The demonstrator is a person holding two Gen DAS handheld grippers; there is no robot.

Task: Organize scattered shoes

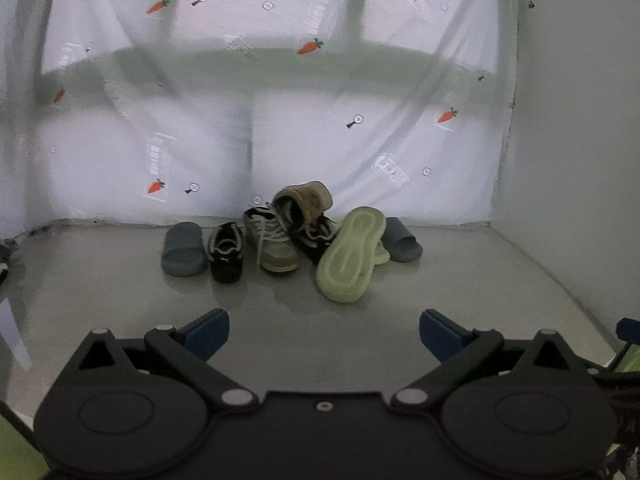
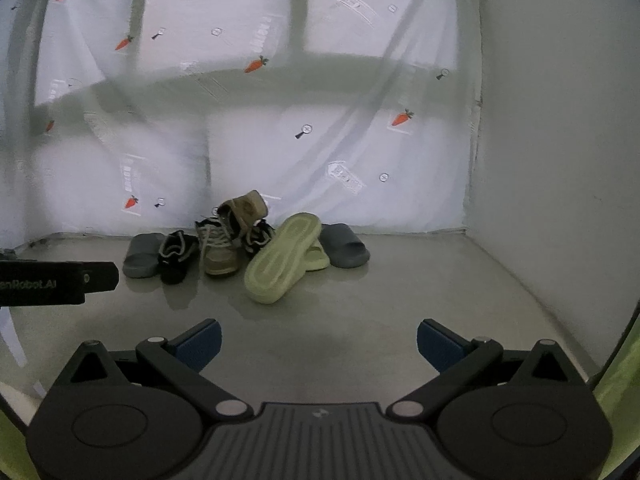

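I hold the left gripper point(image 1: 324, 330) and the right gripper point(image 2: 319, 340) above the grey floor point(image 1: 460, 300), jaws of both spread wide and empty. The shoe pile point(image 1: 296, 236) sits well ahead against the carrot-print sheet point(image 1: 320, 120). Left of the beige sneaker point(image 1: 272, 244) lie a black sneaker point(image 1: 227, 254) and a grey slide point(image 1: 184, 254); right of it a pale green slide point(image 1: 352, 254) rests sole-up, tilted, with another grey slide point(image 1: 402, 240) beyond.
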